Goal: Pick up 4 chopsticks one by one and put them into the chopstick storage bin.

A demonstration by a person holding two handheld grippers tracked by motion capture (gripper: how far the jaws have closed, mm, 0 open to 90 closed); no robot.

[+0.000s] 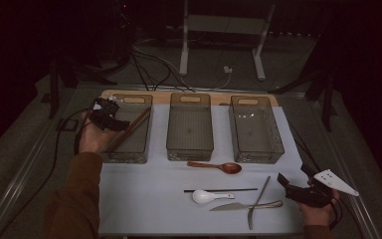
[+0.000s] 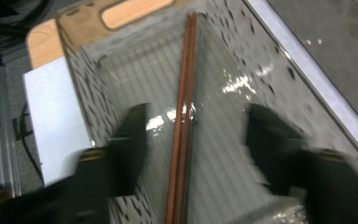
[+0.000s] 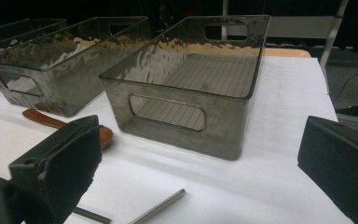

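A pair of brown wooden chopsticks [image 1: 129, 130] lies slantwise in the left clear bin [image 1: 129, 158], reaching toward its far right corner. My left gripper [image 1: 117, 124] hovers over that bin's left side. In the left gripper view the chopsticks [image 2: 186, 70] run up between the black jaws of the left gripper [image 2: 196, 135], which stand apart on either side without touching them. My right gripper [image 1: 292, 174] rests at the table's front right, open and empty. In the right gripper view the right gripper [image 3: 198, 158] faces the right bin [image 3: 177, 135].
The middle bin [image 1: 189, 149] and right bin [image 1: 256, 154] stand in a row with the left one on the white mat. In front lie a wooden spoon [image 1: 216, 167], a black chopstick [image 1: 219, 190], a white spoon [image 1: 206, 196], a knife [image 1: 243, 205] and a thin metal utensil [image 1: 258, 199].
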